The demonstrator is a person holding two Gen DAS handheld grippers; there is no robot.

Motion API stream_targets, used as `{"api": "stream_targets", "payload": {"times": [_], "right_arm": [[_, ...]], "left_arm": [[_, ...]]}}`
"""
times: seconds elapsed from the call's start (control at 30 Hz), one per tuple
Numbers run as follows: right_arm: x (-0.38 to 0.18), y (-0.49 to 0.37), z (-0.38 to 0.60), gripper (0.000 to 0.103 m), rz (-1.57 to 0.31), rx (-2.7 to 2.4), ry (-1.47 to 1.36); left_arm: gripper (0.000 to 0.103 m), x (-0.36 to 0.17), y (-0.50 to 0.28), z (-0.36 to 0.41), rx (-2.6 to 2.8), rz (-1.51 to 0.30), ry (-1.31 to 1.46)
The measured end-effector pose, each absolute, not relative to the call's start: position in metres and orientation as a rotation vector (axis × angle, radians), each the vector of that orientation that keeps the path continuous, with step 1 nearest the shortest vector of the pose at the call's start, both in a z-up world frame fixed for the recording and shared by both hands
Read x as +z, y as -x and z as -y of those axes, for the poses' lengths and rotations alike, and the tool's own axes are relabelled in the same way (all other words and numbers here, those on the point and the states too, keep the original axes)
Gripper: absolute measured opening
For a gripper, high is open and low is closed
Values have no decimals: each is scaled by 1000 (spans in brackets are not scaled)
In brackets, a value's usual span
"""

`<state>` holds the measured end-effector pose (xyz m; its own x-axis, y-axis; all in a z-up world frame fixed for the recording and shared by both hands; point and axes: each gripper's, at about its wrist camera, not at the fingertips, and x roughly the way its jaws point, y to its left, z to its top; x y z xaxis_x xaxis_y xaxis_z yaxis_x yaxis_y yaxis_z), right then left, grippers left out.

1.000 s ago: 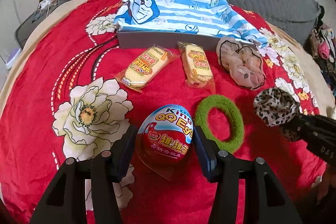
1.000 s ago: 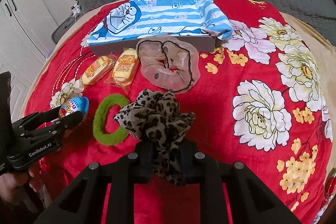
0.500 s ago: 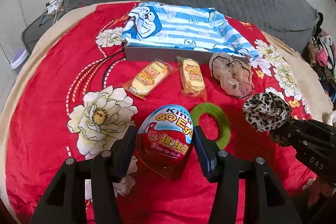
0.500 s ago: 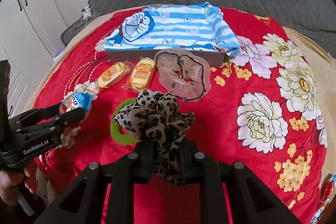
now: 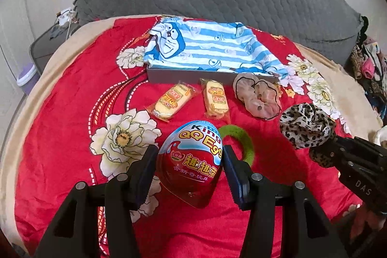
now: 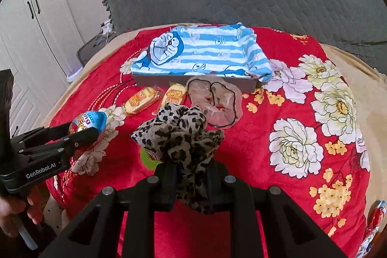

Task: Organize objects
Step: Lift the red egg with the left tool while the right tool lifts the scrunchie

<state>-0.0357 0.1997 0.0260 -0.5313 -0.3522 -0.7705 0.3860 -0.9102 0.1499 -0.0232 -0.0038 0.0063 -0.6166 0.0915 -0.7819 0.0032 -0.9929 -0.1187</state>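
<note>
green ring: mostly hidden behind leopard scrunchie | tray: inside covered by striped cloth | red packet (bed's right edge): cut off

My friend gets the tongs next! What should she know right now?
Left tongs: shut on the toy egg, held above the red blanket.
Right tongs: shut on the leopard scrunchie, also lifted.
On the blanket: green ring, two snack packs, pink scrunchie, all in front of the cloth-lined box.
Nothing is visible inside the box; everything is left to sort.
</note>
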Motion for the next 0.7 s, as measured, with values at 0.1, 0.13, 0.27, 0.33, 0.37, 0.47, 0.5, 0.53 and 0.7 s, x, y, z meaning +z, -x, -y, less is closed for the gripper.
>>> {"api": "stream_targets", "payload": {"times": [0.1, 0.13, 0.27, 0.33, 0.37, 0.47, 0.5, 0.53, 0.7], "right_arm": [[31, 33, -200, 20, -58, -2444, -1182], [33, 33, -200, 20, -59, -2449, -1171], [43, 29, -200, 20, -59, -2477, -1106], [48, 28, -200, 20, -65, -2491, -1074], [50, 28, -200, 20, -69, -2500, -1057], [54, 28, -201, 20, -59, -2510, -1033], [54, 29, -201, 20, -57, -2510, -1027], [55, 29, -202, 20, -57, -2513, -1022], [58, 29, -202, 20, -46, -2518, -995]], "left_arm": [[56, 10, 20, 1, 2780, 170, 1338], [56, 11, 19, 0, 2782, 161, 1332], [56, 18, 18, -4, 2793, 166, 1297], [56, 22, 17, -5, 2801, 163, 1276], [56, 24, 17, -6, 2804, 160, 1265], [56, 29, 18, -10, 2810, 150, 1240], [56, 31, 18, -11, 2812, 150, 1228], [56, 33, 18, -12, 2812, 147, 1222], [56, 44, 16, -15, 2845, 130, 1160]]}}
